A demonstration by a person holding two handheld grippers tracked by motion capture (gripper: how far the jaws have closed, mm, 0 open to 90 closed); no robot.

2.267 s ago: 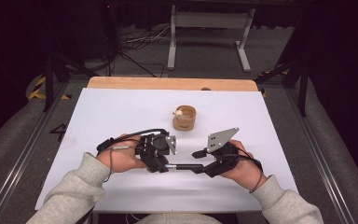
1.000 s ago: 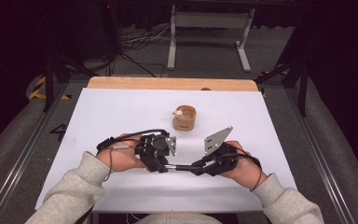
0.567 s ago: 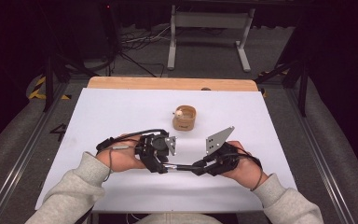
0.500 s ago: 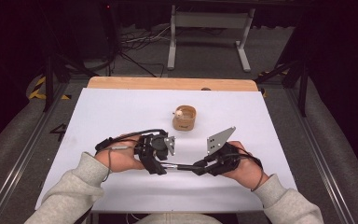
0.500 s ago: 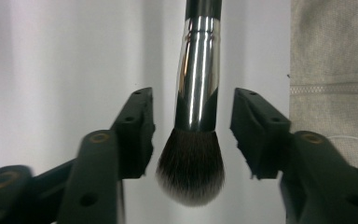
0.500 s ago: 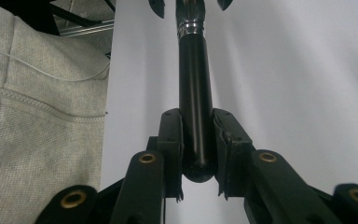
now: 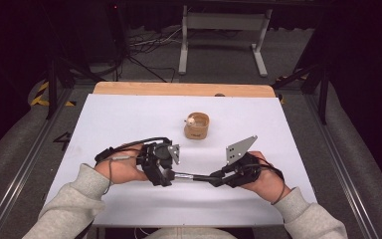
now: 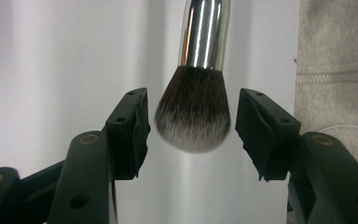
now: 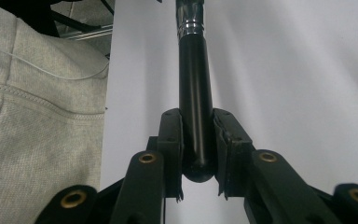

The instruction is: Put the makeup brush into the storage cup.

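A makeup brush (image 7: 191, 176) lies level between my two grippers, just above the white table. My right gripper (image 7: 216, 179) is shut on the black handle (image 9: 195, 93), with the handle's end between the pads. The chrome ferrule and dark, white-tipped bristle head (image 8: 193, 112) reach into my left gripper (image 7: 170, 174). Its jaws have just been opening. They now stand apart on either side of the bristles, and small gaps show beside the pads (image 8: 133, 121).
A small round wooden cup (image 7: 197, 126) with a pale knob inside stands behind the grippers, mid-table. The white tabletop (image 7: 129, 119) ends at a wooden strip (image 7: 179, 88) at the far side. Grey sleeves (image 7: 74, 204) come in from the near edge.
Both hands have stayed nearly in place, with the brush bridging the two grippers. From above, no clear difference shows.
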